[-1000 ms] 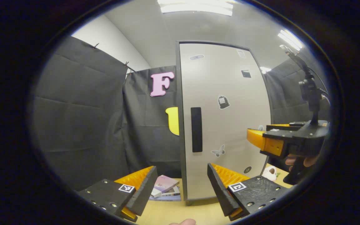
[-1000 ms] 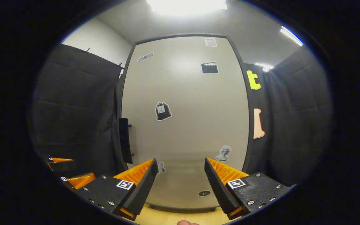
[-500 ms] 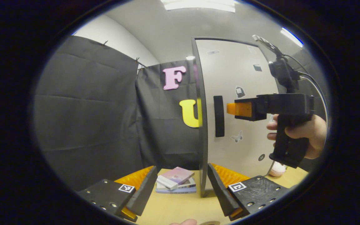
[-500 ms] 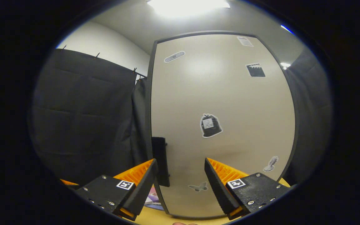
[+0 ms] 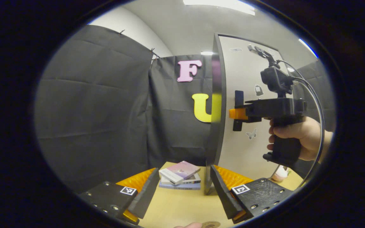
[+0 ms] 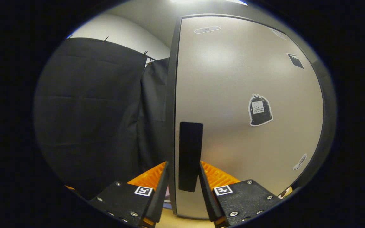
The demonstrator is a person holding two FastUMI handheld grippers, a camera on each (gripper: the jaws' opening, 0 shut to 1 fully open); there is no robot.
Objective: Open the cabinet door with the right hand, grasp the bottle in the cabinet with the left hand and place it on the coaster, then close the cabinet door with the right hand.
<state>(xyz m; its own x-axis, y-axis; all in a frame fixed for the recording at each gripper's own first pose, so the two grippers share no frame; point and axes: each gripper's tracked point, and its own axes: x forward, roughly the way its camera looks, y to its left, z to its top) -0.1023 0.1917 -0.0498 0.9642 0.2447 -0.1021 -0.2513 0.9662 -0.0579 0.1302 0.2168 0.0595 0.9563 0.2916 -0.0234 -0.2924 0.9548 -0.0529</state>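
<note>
Stickered cabinet door (image 6: 239, 104); right gripper (image 6: 183, 183) clasps handle (image 6: 189, 156).

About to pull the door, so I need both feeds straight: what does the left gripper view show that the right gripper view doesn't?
Left gripper view adds: the books on the table, the left gripper with open fingers, and a hand holding the right gripper, seen from the side. Right gripper view adds: a close look at the right gripper's fingers flanking the handle; whether they press on it is unclear. Shared: the door and its handle.
</note>
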